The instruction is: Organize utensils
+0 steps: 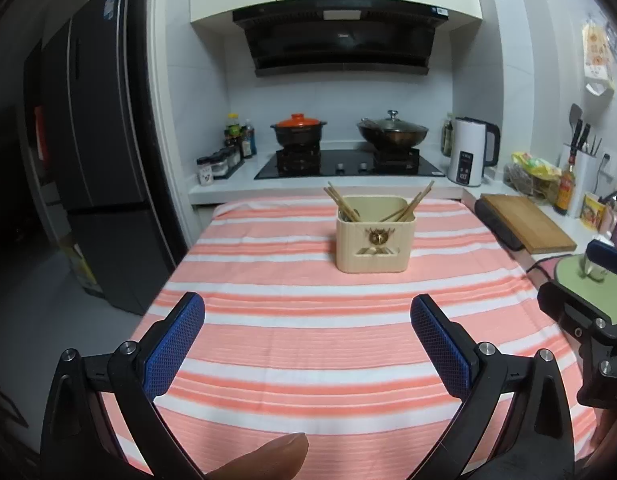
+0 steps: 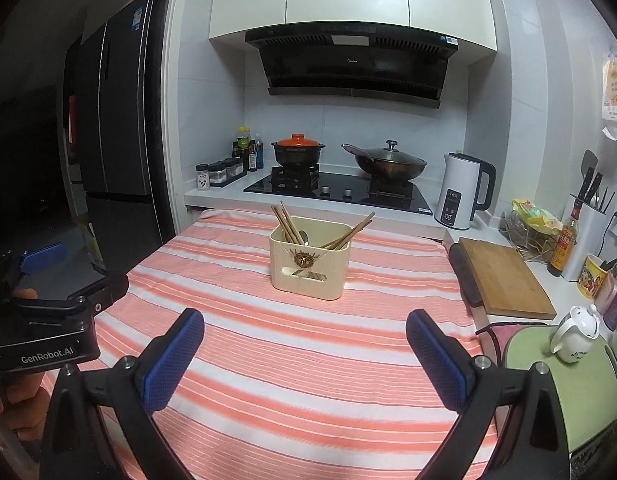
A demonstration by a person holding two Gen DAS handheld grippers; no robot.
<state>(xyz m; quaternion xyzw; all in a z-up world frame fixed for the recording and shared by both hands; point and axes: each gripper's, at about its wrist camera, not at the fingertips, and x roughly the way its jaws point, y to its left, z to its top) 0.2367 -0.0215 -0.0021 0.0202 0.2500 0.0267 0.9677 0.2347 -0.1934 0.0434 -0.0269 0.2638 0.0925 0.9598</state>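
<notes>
Chopsticks (image 1: 342, 204): thin, stiff, light wood sticks; leaning in the box, at 12 o'clock from both tongs.
Box (image 1: 374, 240): cream, smooth, square; on the striped counter (image 1: 308, 340).
Hold: pinch the stick tops.
Left tongs (image 1: 308, 344): wide open, holding nothing.
Right tongs (image 2: 304, 356): wide open, holding nothing.

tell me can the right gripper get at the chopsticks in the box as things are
Probably yes. The right gripper is open and empty, and only bare striped cloth lies between it and the box. The chopsticks stick out above the rim, leaning to both sides, so their tops are exposed.
</notes>
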